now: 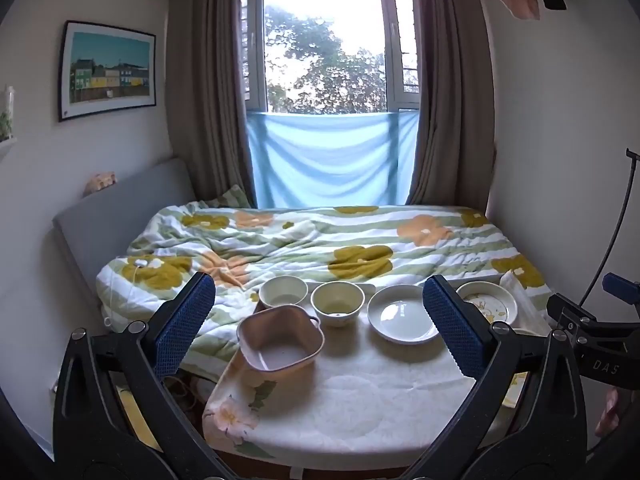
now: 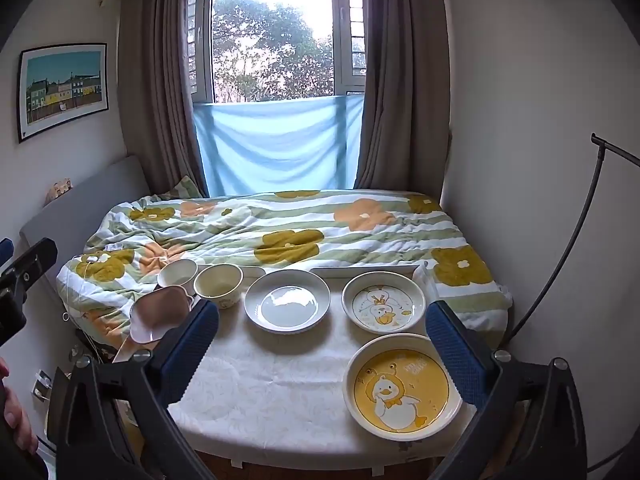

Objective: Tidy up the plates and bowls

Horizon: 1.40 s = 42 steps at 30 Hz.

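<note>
on the white-clothed table (image 2: pixel 280 380) we have all the crockery laid out flat, nothing stacked. near right: yellow duck plate (image 2: pixel 402 388). behind it, white duck plate (image 2: pixel 383 303), and just beside that to the left the plain white plate (image 2: pixel 287 306). further left sit two round bowls close together, the cream bowl (image 2: pixel 219 285) and the white bowl (image 2: pixel 177 273), with the pink square bowl (image 2: pixel 160 314) in front of them at the table's left edge, tilted and looking like it overhangs a bit.

handling guess: all glazed ceramic by the look, so stiff, slick, chippy, moderately heavy for a rim pinch. we'd take plates by the raised rim, one finger under and one over, and bowls by the wall just below the lip. the soft cloth should let a finger slide under a plate edge. the pink one is the risk item, nudging it could tip it off toward the bed (image 2: pixel 280 232).

left gripper (image 1: pixel 320 320): jaws spread wide, holding nothing, hovering short of the bowls. right gripper (image 2: pixel 322 344): same, wide and empty, framing the plates from the near side.

likely sort: plates nested on the right, bowls nested on the left. task not started as far as layout shows.
</note>
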Each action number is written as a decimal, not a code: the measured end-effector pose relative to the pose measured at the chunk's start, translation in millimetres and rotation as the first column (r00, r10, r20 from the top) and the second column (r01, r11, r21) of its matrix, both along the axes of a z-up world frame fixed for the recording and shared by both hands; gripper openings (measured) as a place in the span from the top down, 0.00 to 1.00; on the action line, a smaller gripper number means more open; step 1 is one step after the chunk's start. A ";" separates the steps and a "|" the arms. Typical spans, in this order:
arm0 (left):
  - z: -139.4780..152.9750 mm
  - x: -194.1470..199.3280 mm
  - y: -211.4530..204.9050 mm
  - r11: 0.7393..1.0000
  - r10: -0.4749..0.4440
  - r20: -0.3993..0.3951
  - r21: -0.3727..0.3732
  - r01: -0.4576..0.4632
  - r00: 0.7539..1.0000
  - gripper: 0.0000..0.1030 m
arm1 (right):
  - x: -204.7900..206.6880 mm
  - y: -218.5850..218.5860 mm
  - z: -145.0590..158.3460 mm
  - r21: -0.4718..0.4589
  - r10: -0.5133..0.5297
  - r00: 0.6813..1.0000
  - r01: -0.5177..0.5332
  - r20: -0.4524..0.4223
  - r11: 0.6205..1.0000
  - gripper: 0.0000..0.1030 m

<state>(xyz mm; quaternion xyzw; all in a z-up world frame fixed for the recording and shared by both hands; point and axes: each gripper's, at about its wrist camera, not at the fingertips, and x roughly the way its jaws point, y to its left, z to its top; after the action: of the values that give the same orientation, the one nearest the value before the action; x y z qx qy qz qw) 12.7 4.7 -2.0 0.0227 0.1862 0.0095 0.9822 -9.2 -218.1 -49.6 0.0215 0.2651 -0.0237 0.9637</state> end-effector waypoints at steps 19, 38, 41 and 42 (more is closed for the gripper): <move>-6.7 10.5 2.0 1.000 0.000 -0.016 -0.008 0.000 1.000 0.00 | 6.5 5.1 -6.4 -0.009 0.006 1.000 -0.006 -0.005 1.000 0.00; -7.4 12.4 0.2 1.000 0.007 -0.021 -0.001 -0.007 1.000 0.00 | 5.9 6.8 -11.4 -0.009 0.007 1.000 -0.007 -0.007 1.000 0.00; -7.4 12.5 0.1 1.000 0.007 -0.021 -0.001 -0.007 1.000 0.00 | 6.1 5.7 -10.7 -0.008 0.007 1.000 -0.007 -0.006 1.000 0.00; -7.5 12.4 0.0 1.000 0.008 -0.021 -0.001 -0.008 1.000 0.00 | 6.2 5.5 -10.8 -0.008 0.007 1.000 -0.007 -0.006 1.000 0.00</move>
<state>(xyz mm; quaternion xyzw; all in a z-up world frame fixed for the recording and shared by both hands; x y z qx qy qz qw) 25.1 4.7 -9.5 0.0213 0.1966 0.0130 0.9802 -3.1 -212.5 -60.4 0.0168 0.2678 -0.0212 0.9631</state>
